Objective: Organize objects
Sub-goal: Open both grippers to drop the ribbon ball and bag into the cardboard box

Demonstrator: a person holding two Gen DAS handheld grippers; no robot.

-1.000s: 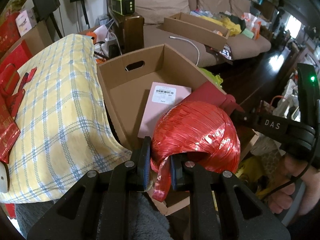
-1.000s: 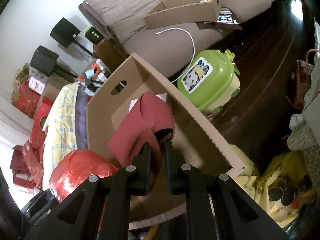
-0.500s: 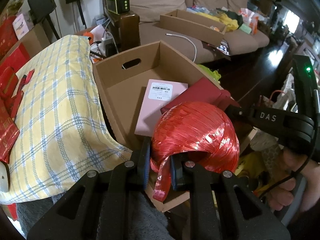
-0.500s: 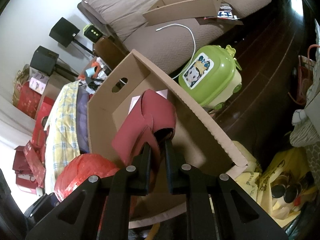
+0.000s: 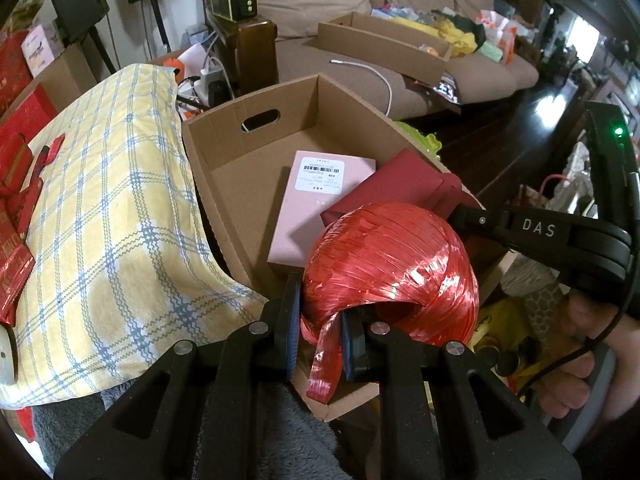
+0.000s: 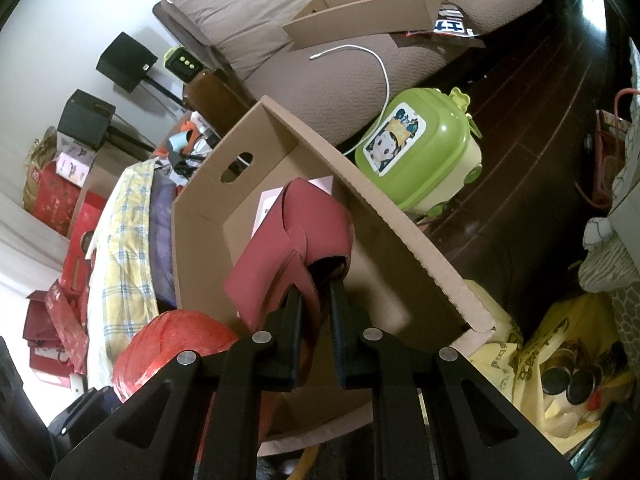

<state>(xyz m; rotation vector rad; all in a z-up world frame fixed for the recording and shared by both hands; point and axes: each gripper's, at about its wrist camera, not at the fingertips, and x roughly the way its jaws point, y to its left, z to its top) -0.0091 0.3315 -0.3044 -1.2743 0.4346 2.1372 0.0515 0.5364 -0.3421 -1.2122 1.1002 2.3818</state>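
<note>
A big ball of shiny red plastic twine (image 5: 390, 258) hangs over the near end of an open cardboard box (image 5: 224, 152); my left gripper (image 5: 320, 314) is shut on its loose strand. In the right wrist view the same ball (image 6: 172, 344) shows at lower left. My right gripper (image 6: 316, 294) is shut on the edge of a dark red pouch (image 6: 296, 236), held inside the box (image 6: 384, 236). That pouch (image 5: 394, 188) lies behind the ball in the left wrist view. A pink flat box (image 5: 316, 204) with a barcode label rests on the box floor.
A yellow checked cloth (image 5: 108, 216) covers a pile left of the box. A green child's case (image 6: 420, 152) sits on the dark floor to the right. A brown sofa (image 5: 360, 28) with a long cardboard tray (image 5: 380, 42) lies beyond. Yellow bags (image 6: 552, 360) crowd the lower right.
Both views have shifted slightly, so the box and pink flat box sit a little lower in frame. Both grips are unchanged.
</note>
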